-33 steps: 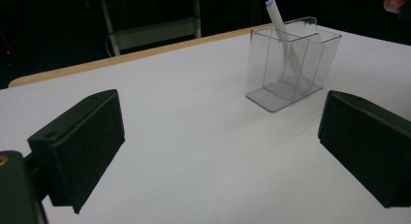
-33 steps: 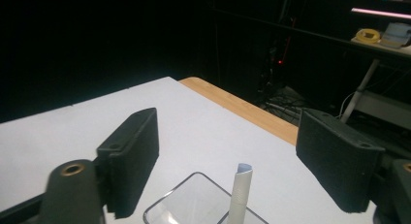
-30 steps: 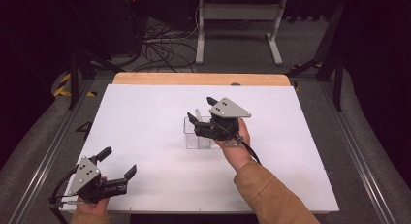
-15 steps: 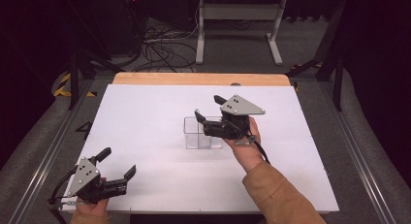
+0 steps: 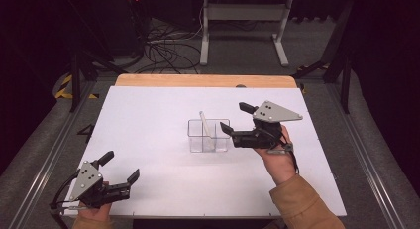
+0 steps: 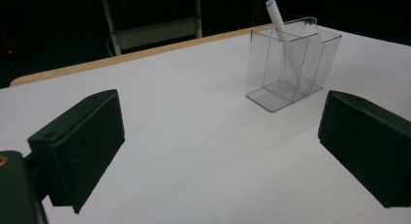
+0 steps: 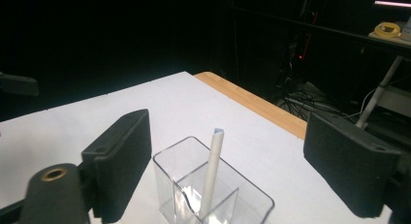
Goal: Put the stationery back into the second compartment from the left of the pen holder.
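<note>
Clear divided holder (image 5: 208,136): mid-tabletop, upright | white straw (image 5: 206,130): leans in its right compartment, released | right gripper (image 5: 233,119): just right of holder, jaws empty, just opened wider to clear it | left gripper (image 5: 122,174): near-left corner, jaws spread, empty, idle

My right gripper (image 5: 236,121) is matte black, topped with a grey three-cornered plate bearing small dark screw dots. Its fingers (image 7: 120,163) are blocky black slabs with rough, foam-like faces, and a brass-coloured ring sits in the black body near one of them. A thin black cable loops off behind my right hand (image 5: 277,157). I wear a tan, mustard-coloured sleeve (image 5: 303,209). My left gripper (image 5: 122,170) is the same: black body, grey plate, dark cable, square black fingers (image 6: 80,144).
</note>
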{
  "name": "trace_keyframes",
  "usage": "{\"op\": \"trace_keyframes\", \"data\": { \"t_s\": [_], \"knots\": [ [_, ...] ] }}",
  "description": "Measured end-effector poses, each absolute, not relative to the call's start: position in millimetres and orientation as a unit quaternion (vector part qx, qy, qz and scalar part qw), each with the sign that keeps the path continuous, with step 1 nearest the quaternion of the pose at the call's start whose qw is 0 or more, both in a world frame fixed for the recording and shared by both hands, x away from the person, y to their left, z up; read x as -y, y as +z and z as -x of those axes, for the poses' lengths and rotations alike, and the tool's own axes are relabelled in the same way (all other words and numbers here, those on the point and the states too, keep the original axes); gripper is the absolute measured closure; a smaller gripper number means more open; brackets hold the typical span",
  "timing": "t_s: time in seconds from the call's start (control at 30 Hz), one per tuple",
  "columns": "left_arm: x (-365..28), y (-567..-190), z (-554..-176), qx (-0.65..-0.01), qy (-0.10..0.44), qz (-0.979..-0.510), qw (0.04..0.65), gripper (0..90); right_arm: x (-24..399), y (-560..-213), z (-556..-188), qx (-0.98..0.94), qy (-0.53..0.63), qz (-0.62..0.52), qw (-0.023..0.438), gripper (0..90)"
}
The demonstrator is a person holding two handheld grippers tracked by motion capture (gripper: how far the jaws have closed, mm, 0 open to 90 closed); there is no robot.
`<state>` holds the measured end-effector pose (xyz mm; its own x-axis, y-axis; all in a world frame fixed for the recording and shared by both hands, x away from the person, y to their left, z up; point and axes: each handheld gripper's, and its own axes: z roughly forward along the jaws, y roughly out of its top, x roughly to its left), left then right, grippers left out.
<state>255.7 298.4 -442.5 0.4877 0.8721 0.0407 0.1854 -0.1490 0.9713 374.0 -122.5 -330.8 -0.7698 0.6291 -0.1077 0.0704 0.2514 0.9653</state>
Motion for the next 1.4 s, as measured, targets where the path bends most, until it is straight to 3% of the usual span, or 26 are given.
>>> {"op": "trace_keyframes", "data": {
  "t_s": [0.3,0.73,1.17,1.4],
  "knots": [
    [-299,-443,-256,-0.388,0.327,-0.683,0.526,3.4,158,-345,-359,-0.753,0.572,-0.221,0.24,11.5],
    [-296,-443,-255,-0.388,0.328,-0.683,0.524,3.4,209,-393,-348,-0.753,0.571,-0.239,0.222,6.5],
    [-294,-442,-255,-0.381,0.329,-0.69,0.521,3.4,233,-449,-343,-0.757,0.571,-0.249,0.194,4.9],
    [-292,-441,-255,-0.375,0.324,-0.698,0.516,3.7,239,-465,-338,-0.764,0.554,-0.258,0.207,5.0]
  ]
}}
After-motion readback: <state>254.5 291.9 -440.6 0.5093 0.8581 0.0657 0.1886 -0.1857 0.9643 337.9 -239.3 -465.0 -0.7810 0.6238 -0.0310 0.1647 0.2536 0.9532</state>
